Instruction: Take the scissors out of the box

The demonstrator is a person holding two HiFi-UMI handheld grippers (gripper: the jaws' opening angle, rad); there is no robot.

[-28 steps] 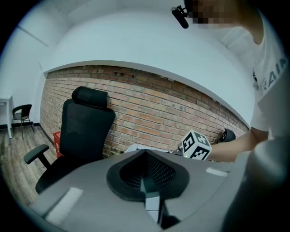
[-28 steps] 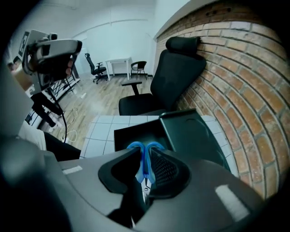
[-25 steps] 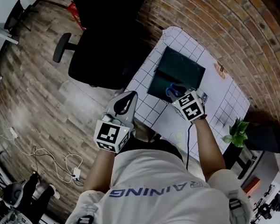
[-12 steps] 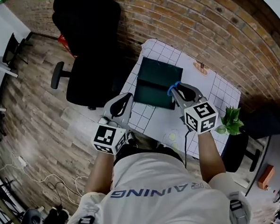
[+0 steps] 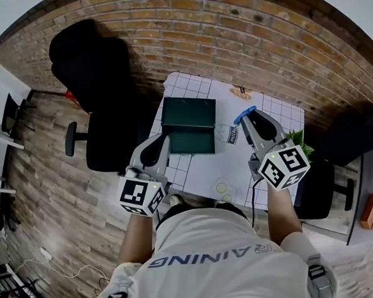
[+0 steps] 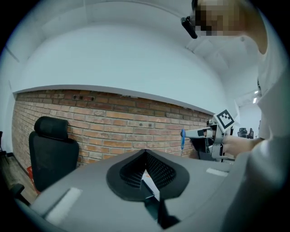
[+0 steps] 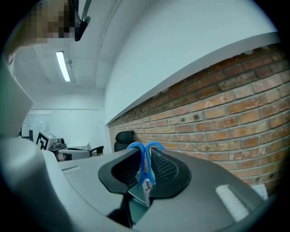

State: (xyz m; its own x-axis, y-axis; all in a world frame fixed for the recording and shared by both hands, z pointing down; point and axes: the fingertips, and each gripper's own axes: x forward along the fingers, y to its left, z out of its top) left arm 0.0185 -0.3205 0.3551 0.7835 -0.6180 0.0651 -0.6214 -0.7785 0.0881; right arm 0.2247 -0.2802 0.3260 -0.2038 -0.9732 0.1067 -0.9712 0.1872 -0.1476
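Blue-handled scissors (image 5: 244, 114) are clamped in my right gripper (image 5: 249, 119), which is raised above the right side of the white gridded table (image 5: 195, 88). In the right gripper view the blue handle loops (image 7: 145, 148) stick out past the pads (image 7: 163, 167) and the blades point back toward the camera. The dark green box (image 5: 188, 123) lies open on the table, left of the scissors. My left gripper (image 5: 166, 139) hovers at the box's near left corner, shut and holding nothing (image 6: 146, 153). In the left gripper view the right gripper (image 6: 213, 133) and scissors (image 6: 182, 138) show against the brick wall.
A black office chair (image 5: 104, 134) stands left of the table, in front of the brick wall (image 5: 229, 29). A potted plant (image 5: 297, 143) sits at the table's right edge. A clear round item (image 5: 223, 188) lies near the front edge and a small orange object (image 5: 240, 91) at the back.
My right gripper has risen out of the box with the scissors and moved right. The left gripper has also risen. The head view has tilted up toward the wall.
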